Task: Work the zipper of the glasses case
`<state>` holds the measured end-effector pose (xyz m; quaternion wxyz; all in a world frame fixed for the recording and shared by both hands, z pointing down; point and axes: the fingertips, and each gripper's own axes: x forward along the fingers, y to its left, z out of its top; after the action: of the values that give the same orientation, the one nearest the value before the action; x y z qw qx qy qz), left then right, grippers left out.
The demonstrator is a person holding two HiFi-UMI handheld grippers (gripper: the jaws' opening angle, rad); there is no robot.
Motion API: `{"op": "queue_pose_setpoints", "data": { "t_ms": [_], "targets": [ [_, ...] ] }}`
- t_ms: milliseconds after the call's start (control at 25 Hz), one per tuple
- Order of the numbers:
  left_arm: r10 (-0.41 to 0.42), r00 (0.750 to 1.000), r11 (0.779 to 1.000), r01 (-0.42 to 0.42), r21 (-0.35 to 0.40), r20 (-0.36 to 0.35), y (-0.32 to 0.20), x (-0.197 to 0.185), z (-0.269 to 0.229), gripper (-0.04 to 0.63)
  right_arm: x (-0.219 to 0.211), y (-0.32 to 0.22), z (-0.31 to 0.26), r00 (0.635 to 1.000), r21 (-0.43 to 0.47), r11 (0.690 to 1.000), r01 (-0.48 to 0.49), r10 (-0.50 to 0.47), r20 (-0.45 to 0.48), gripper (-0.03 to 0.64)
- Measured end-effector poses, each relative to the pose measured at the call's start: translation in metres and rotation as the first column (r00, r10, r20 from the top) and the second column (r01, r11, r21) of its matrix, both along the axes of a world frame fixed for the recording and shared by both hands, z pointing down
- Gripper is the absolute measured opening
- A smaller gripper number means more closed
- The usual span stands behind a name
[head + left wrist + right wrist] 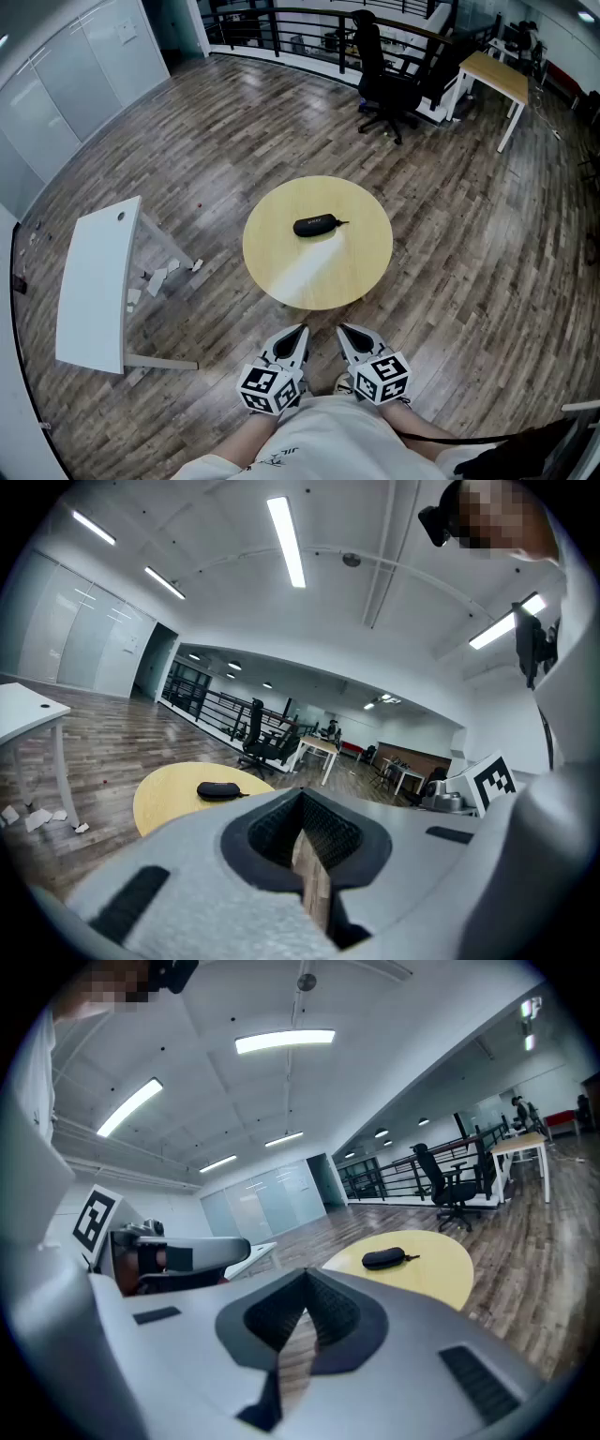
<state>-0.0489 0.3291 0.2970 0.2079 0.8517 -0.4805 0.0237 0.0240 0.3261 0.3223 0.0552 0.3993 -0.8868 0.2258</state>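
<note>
From above, the head view takes in a white curved desk [94, 281] at the frame's left. At centre is a round pale-yellow wooden table [361, 267], where the black oval zippered glasses case [314, 226] lies near the middle, well apart from both tools. Along the bottom edge the left gripper [298, 334] and right gripper [347, 334] sit side by side, close to the person's torso, tips pointing toward the table. The gripper views add what the head view cannot: each pair of jaws is drawn together but for a thin slit, holding nothing, with the case small beyond them.
</note>
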Motion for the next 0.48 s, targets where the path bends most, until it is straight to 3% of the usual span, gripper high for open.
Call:
{"op": "queue_pose_setpoints", "data": {
  "t_ms": [200,480],
  "targets": [
    [-0.041,0.999,0.999,0.041,-0.010,-0.006,-0.003,0.015,0.006,0.002,0.026,-0.004,0.006,1.000,-0.014,1.000,-0.004,0.004,0.007,0.000],
    [-0.037,0.999,0.999,0.037,-0.032,0.005,-0.023,0.015,0.015,0.002,0.030,-0.028,0.021,1.000,-0.053,0.998,-0.015,0.015,0.009,0.000]
  ]
}}
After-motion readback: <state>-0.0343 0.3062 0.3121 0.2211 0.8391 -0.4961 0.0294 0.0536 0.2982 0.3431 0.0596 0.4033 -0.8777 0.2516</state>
